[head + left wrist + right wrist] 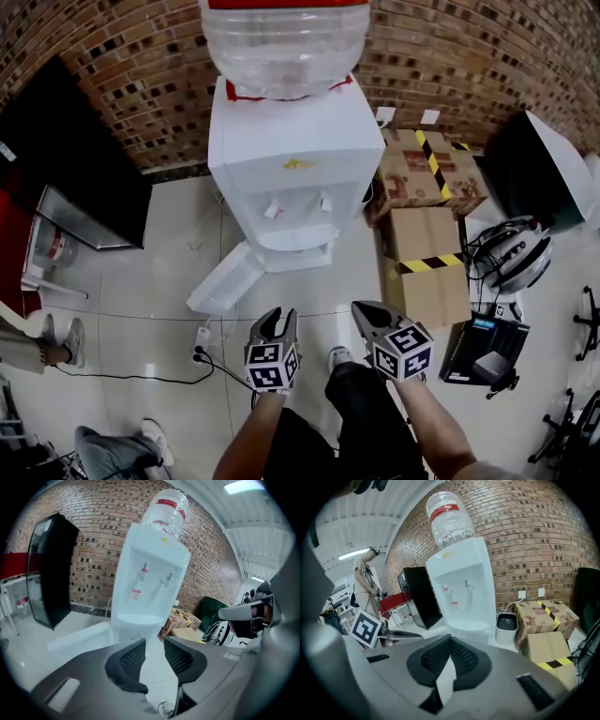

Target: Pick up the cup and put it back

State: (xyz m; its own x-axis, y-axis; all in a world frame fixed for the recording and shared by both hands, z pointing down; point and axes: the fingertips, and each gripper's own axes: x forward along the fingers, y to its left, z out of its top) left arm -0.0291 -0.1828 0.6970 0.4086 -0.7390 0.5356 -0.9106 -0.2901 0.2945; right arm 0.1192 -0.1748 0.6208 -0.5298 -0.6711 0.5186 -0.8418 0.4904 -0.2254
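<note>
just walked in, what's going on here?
A person faces a water dispenser with a gripper in each hand, both held low and touching nothing. The left gripper has its jaws slightly apart, with nothing between them. The right gripper has its jaws together and is also empty. No cup shows in any view.

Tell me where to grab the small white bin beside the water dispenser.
Probably the top rim of the small white bin, coming from above. It stands upright, hemmed between the water dispenser and a cardboard box, so its sides are hard to reach. Whether its dark top is open is unclear.
</note>
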